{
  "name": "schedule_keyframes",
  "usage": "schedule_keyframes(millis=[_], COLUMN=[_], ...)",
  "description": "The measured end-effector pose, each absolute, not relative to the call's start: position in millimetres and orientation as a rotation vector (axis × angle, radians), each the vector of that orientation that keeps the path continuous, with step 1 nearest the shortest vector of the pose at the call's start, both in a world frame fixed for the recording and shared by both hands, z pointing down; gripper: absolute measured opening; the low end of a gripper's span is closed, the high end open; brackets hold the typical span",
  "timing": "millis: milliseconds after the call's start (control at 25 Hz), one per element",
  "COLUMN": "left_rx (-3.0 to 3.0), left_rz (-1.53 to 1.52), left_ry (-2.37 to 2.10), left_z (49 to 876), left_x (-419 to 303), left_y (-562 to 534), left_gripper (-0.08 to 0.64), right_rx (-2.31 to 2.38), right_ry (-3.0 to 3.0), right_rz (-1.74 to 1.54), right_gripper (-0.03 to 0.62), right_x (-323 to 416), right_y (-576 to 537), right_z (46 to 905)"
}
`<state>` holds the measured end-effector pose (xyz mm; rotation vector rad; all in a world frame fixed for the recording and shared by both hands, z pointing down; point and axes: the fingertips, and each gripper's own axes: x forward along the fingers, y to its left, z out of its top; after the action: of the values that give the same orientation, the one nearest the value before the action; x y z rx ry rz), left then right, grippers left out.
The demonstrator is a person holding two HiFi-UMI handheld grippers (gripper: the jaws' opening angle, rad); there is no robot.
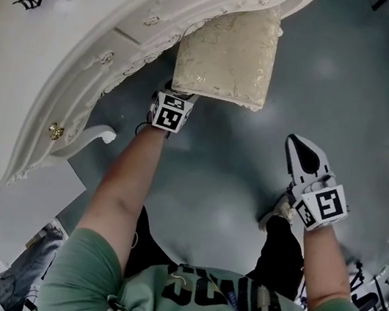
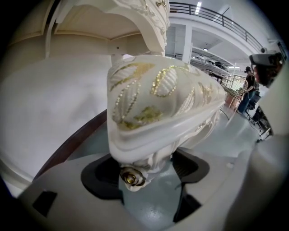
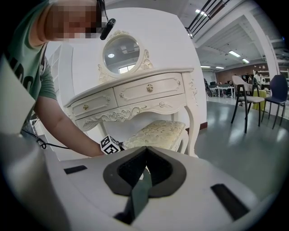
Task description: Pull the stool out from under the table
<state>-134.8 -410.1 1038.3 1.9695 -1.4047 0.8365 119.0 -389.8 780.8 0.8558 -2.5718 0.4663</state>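
Grasp step: stool corner is bracketed, not yet clamped.
Stool (image 1: pixel 227 53) is seen half under the table (image 1: pixel 67 32), upper centre. Left hand-held gripper (image 2: pixel 145 177) is spread wide around its near corner; right hand-held gripper (image 3: pixel 144 153) is closed, empty. Next, likely: clamp needed, then a straight pull back.

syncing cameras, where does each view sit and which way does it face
Head view: on the person's head, looking steeply down at table, stool, floor; both forearms, left gripper, right gripper show.
Left gripper view: on the left gripper, looking along open jaws at the stool's corner between them; only jaws show.
Right gripper view: on the right gripper, behind shut jaws, facing the table's front; left arm shows.
Shared: head and right gripper views both show the left gripper at the stool.
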Motion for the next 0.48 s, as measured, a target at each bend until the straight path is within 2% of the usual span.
schedule_keyframes(millis=[480], left_rx=[1.986], left_rz=[0.882], left_ry=[-1.341], left_z=[1037], left_x=[-115], left_y=[-365], left_gripper=[0.316], right_rx=[0.872], right_ry=[-2.57], right_rz=[0.452], right_gripper=[-0.006], right_x=[128], right_y=[-368], right_z=[768])
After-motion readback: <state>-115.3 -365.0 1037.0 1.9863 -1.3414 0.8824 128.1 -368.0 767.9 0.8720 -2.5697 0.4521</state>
